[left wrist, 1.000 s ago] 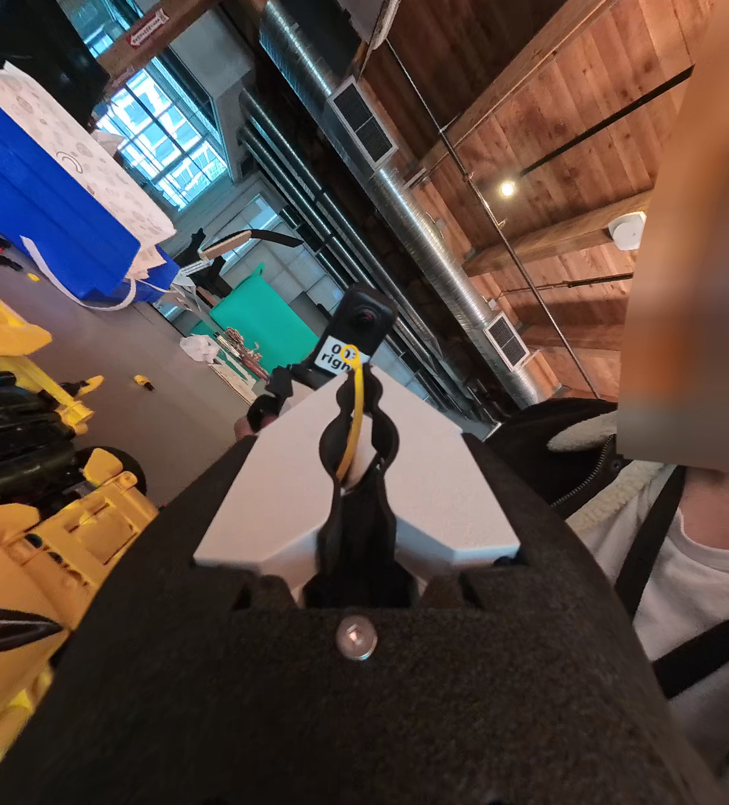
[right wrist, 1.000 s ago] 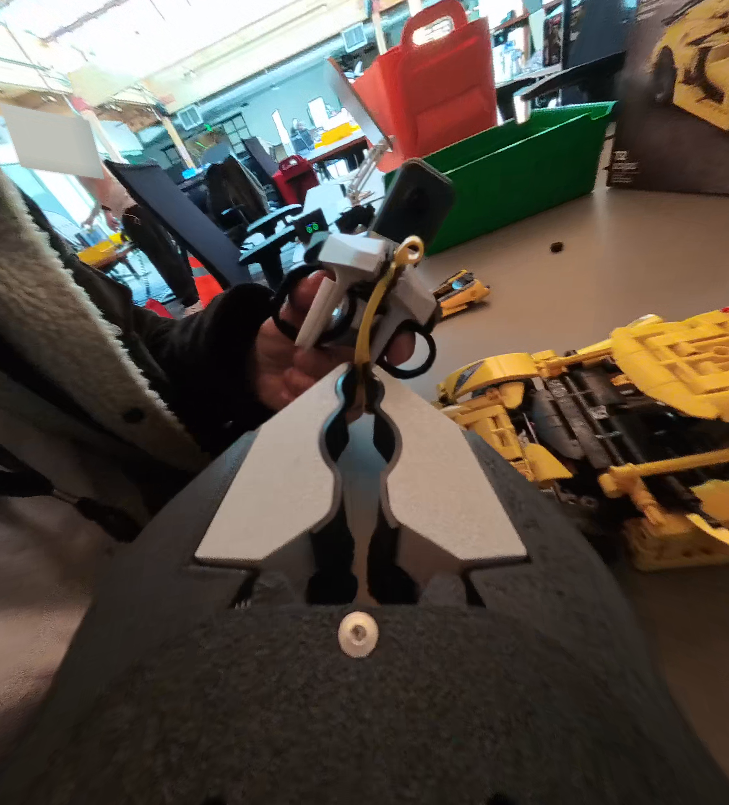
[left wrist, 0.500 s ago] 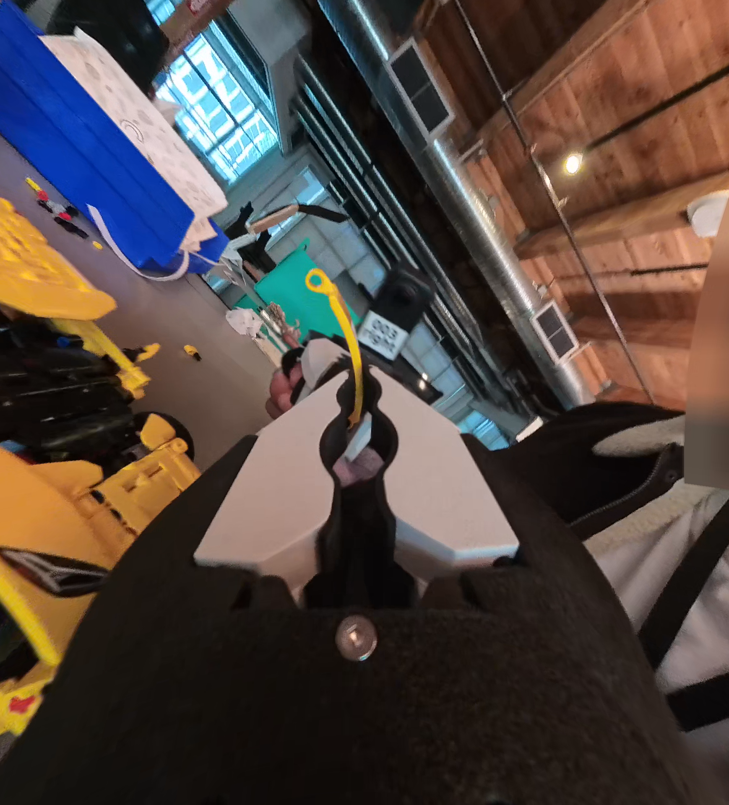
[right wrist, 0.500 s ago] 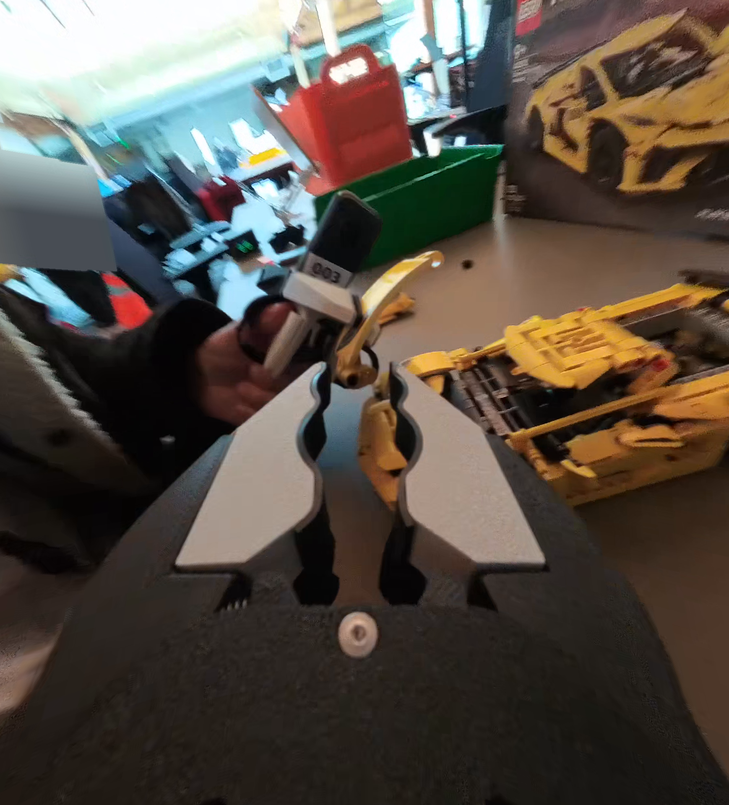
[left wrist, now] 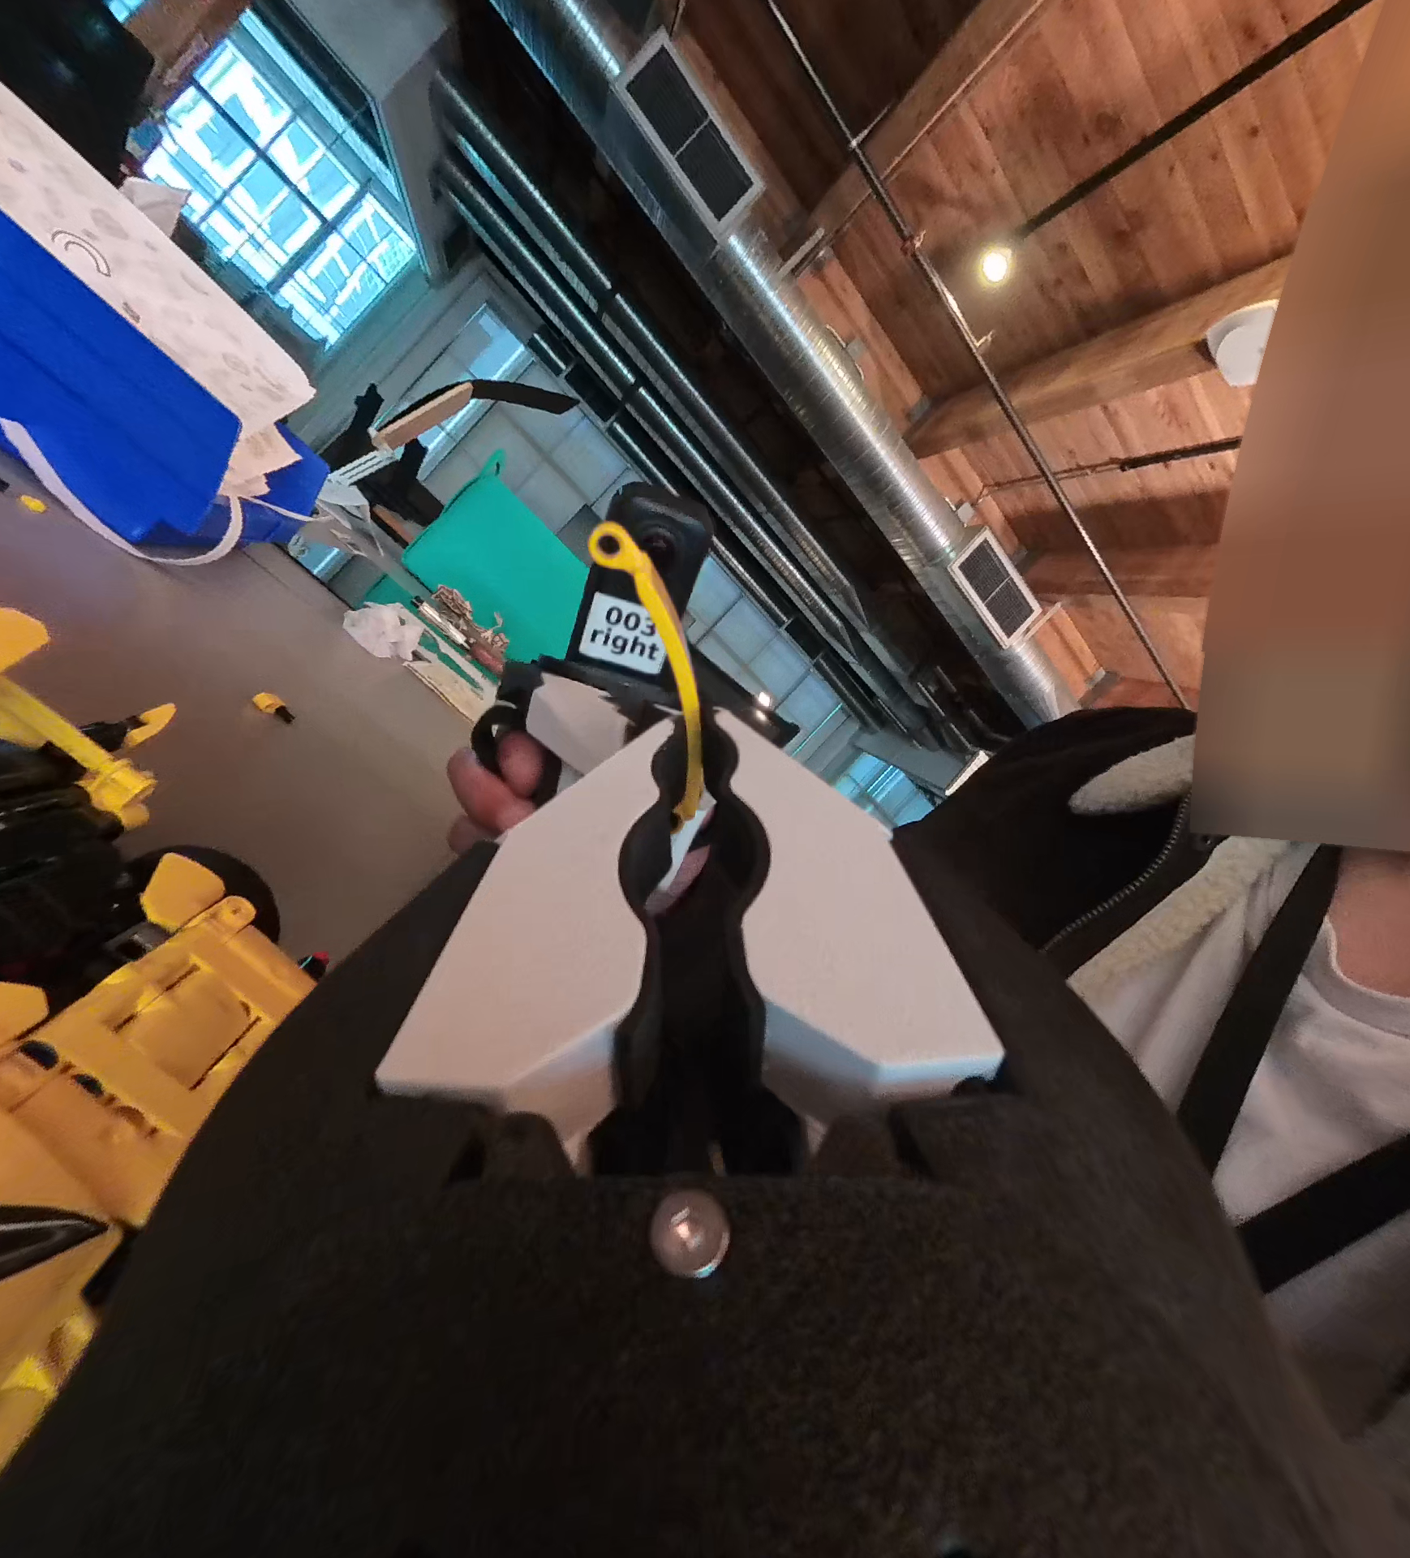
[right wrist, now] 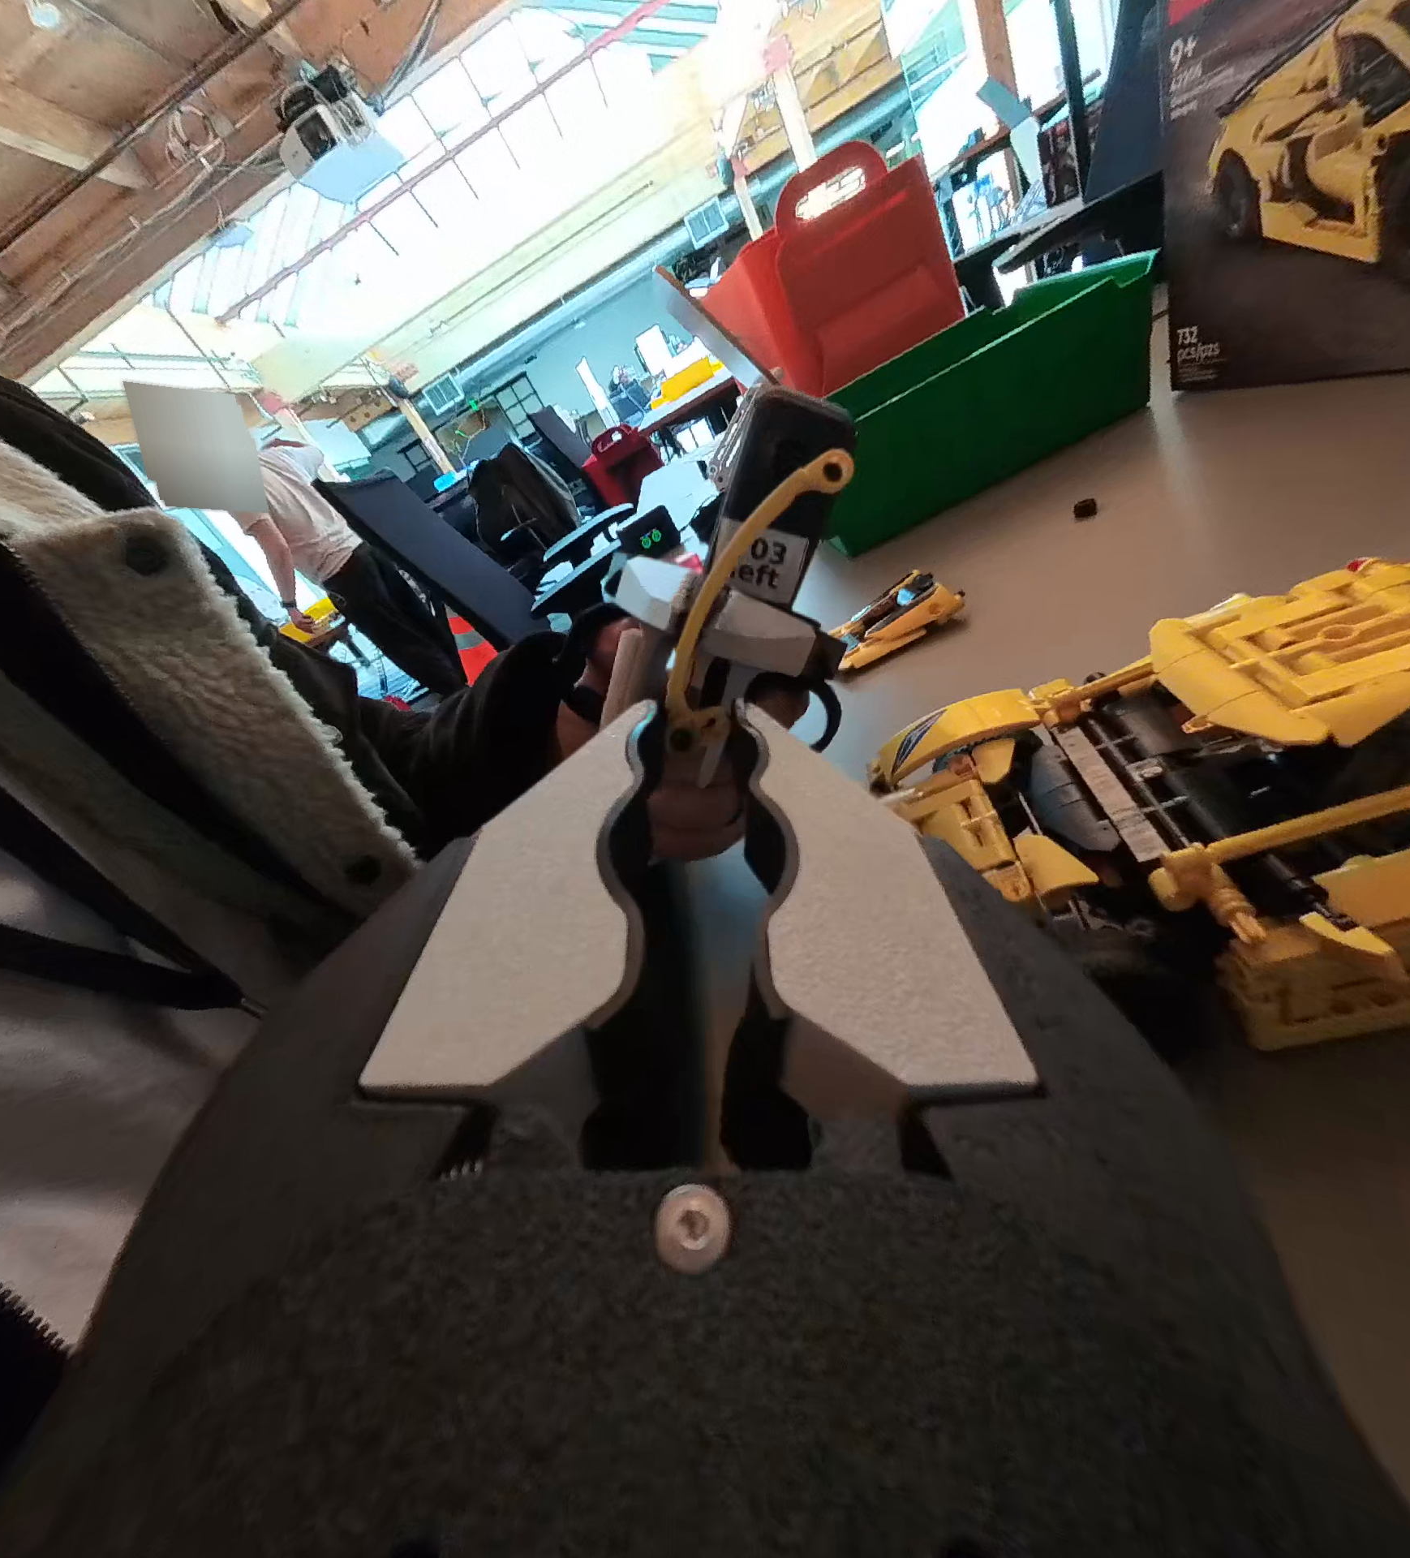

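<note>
Above the grey tabletop (right wrist: 1190,472), toward the person's chest, the two tools met tip to tip with a thin curved yellow piece (left wrist: 668,666) between them. The left tool (left wrist: 689,809) was clamped on the lower end of that yellow piece, its white fingers (left wrist: 533,944) pressed nearly together, the piece arching up to a small ring at its free end. A hand (left wrist: 491,788) gripped the handle of the facing tool just behind it. From the other side, the right tool (right wrist: 697,733) stood with a narrow gap between its tips; the foot of the yellow piece sat right at that gap, but I could not tell whether the tips were pinching it or only beside it. Further right on the tabletop lay a large yellow brick-built car (right wrist: 1241,784), partly assembled. Behind it were a green bin (right wrist: 997,413), a red bag (right wrist: 845,270) and the car's box (right wrist: 1317,194).
</note>
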Action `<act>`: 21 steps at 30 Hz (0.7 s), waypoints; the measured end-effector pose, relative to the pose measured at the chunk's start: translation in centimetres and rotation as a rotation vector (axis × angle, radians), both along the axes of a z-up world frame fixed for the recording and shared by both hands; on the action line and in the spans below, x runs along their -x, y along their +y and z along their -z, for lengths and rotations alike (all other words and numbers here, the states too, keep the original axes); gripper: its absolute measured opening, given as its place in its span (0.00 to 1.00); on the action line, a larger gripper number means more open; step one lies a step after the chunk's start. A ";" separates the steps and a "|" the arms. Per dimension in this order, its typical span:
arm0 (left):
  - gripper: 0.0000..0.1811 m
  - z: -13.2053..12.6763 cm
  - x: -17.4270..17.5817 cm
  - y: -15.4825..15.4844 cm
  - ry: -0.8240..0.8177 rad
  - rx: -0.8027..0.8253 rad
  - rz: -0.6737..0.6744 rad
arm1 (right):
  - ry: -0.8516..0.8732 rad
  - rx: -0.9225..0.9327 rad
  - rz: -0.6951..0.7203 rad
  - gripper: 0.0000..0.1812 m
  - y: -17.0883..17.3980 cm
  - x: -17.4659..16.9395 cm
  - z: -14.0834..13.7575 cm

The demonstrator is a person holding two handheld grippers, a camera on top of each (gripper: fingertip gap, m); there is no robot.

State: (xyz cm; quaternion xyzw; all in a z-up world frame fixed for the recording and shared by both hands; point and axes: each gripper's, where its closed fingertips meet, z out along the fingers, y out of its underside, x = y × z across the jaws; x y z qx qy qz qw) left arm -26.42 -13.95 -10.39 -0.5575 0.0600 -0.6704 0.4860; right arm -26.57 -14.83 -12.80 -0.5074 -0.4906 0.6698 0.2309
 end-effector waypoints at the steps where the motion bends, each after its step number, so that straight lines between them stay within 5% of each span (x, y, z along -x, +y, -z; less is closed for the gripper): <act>1: 0.01 0.1 -0.1 0.0 0.011 0.004 0.005 | -0.014 -0.013 -0.005 0.08 0.0 -0.1 0.2; 16: 0.01 0.8 -1.9 -1.3 0.300 -0.127 -0.023 | -0.008 -0.046 -0.079 0.07 0.5 -2.2 -0.4; 19: 0.01 -0.6 0.8 -1.7 0.289 -0.206 -0.122 | 0.227 0.205 0.042 0.06 6.0 -5.9 -4.8; 21: 0.01 -1.2 1.4 -1.9 0.355 -0.291 -0.190 | 0.126 0.087 0.082 0.07 5.8 -5.5 -2.9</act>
